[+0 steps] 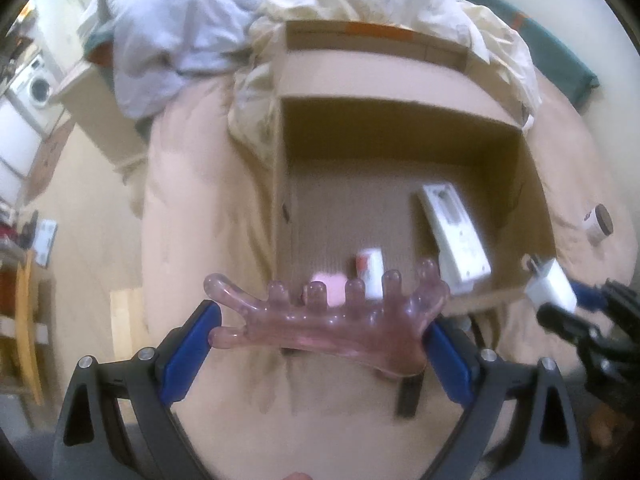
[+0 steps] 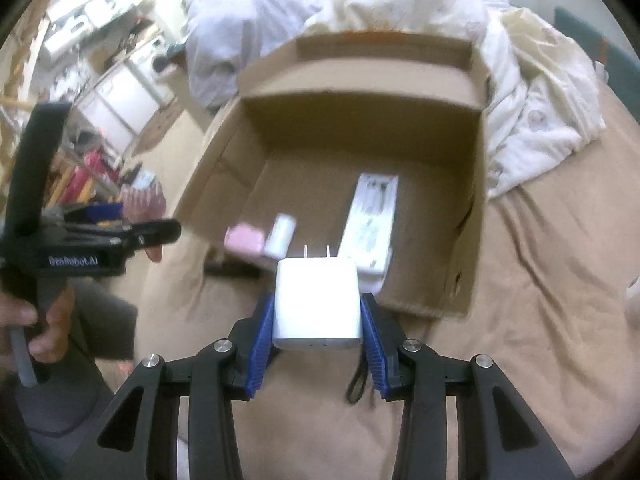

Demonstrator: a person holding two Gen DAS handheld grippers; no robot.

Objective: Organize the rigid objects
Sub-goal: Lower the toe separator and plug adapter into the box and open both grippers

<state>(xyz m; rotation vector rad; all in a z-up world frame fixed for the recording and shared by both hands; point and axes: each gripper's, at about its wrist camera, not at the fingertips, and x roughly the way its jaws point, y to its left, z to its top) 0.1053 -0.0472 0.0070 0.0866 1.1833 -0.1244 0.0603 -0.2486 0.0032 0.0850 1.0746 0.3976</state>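
A bed covered in a beige sheet is bearing everything here, with a rumpled pale duvet lying against the far side of an open brown cardboard box. Inside the box, a long white plastic remote-like device, a small white cylinder and a small pink block are already lying on its floor.

The left gripper is clamping a translucent pink plastic massage comb with knobbed prongs end to end between its blue pads, just short of the box's near wall. The right gripper is pinching a white cube-shaped plug charger by its sides, prongs pointing toward the box, also at the near wall.

Both items are probably heading into the box. To do that well, each hand should be carrying its piece clear over the near wall, lowering onto bare cardboard beside the things already there, and only then releasing, one hand at a time so the tongs are not colliding.
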